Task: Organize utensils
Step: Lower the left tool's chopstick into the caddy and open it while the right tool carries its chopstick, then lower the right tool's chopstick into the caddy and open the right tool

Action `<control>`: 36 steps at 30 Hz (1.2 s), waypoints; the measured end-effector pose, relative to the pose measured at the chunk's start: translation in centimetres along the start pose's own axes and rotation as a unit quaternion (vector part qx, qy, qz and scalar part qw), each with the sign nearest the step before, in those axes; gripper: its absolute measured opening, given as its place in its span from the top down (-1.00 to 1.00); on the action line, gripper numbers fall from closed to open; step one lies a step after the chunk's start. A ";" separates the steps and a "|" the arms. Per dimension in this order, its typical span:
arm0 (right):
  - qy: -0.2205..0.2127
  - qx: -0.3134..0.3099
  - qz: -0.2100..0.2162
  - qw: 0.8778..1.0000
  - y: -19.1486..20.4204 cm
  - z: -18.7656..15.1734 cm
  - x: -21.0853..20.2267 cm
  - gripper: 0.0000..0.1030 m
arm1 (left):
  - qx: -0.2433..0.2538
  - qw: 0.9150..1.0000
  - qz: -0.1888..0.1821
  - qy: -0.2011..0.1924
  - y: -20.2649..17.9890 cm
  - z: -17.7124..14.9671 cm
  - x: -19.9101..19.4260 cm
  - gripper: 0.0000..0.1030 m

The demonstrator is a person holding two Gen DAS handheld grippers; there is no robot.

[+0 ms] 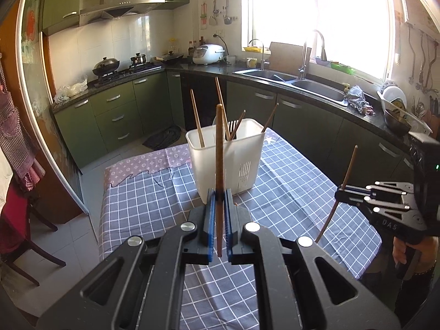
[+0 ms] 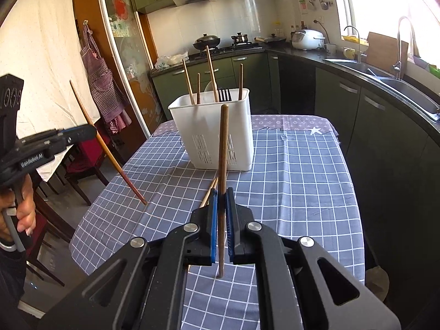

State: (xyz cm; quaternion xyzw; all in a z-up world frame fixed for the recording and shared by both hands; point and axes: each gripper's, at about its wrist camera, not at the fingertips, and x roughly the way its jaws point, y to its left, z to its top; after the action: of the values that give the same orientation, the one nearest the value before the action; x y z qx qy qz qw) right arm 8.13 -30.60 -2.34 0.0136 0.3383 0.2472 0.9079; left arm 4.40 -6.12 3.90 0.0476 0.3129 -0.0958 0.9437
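Note:
My left gripper [image 1: 219,195] is shut on a brown wooden chopstick [image 1: 219,151] that stands nearly upright in front of the white utensil holder [image 1: 247,148]. At the right of that view, my right gripper [image 1: 340,192] pinches a second chopstick [image 1: 348,169] above the table. In the right wrist view, my right gripper [image 2: 221,195] is shut on its upright chopstick [image 2: 223,148], short of the holder [image 2: 192,121]. My left gripper [image 2: 92,131] holds its slanted chopstick [image 2: 110,151] at the left. Several chopsticks, a black fork [image 2: 224,95] and a white spoon stand in the holder.
Two loose chopsticks [image 2: 209,191] lie on the blue checked tablecloth [image 2: 288,178] in front of the holder. Dark wooden chairs [image 1: 24,233] stand off the table's left side. Green cabinets and a sink counter [image 1: 316,88] run behind and to the right. A hand [image 2: 24,211] grips the left handle.

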 end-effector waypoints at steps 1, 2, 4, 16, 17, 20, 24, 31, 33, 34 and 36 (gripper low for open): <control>-0.001 0.000 0.000 1.000 0.0 0.0 0.0 0.87 | 0.003 1.000 0.000 -0.006 0.0 0.8 -0.4 0.88; -0.001 0.000 0.001 1.000 0.0 -0.1 0.0 0.87 | 0.005 1.000 0.000 -0.012 0.0 1.8 -0.7 0.88; -0.002 0.001 0.004 1.000 0.0 -0.2 -0.2 0.87 | 0.011 1.000 0.003 -0.028 0.0 3.9 -1.3 0.88; -0.003 0.001 0.015 1.000 -0.4 -0.6 -0.4 0.87 | 0.018 0.995 0.035 -0.093 -0.4 13.7 2.3 0.88; -0.002 0.001 0.017 1.000 -0.4 -0.7 -0.5 0.87 | 0.017 0.996 0.037 -0.084 -0.5 13.6 3.4 0.88; 0.000 -0.002 0.019 1.000 -0.4 -0.5 -0.5 0.87 | 0.008 0.997 0.044 -0.056 -0.2 12.7 6.5 0.88; -0.002 -0.002 0.021 1.000 -0.6 0.2 -0.7 0.87 | 0.003 0.998 0.050 -0.027 0.4 11.1 9.3 0.88; -0.047 -0.030 0.015 0.998 0.6 5.1 -3.0 0.87 | -0.010 0.999 0.034 -0.020 1.3 9.3 9.3 0.50; -0.073 -0.034 0.016 0.997 1.1 7.4 -4.0 0.87 | -0.012 0.999 0.031 -0.035 1.7 9.2 7.9 0.21; -0.084 -0.034 0.019 0.996 1.3 8.6 -4.3 0.87 | -0.012 0.999 0.028 -0.043 1.8 9.0 7.2 0.15; -0.108 -0.030 0.026 0.993 1.6 10.9 -4.8 0.87 | -0.007 0.998 0.029 -0.055 1.8 8.6 5.7 0.12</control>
State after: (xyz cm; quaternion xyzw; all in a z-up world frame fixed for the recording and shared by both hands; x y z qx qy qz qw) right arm 11.12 -29.81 9.31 0.0214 0.2303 0.2780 0.9323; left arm 14.27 -6.47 7.38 0.0441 0.2599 -0.0690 0.9621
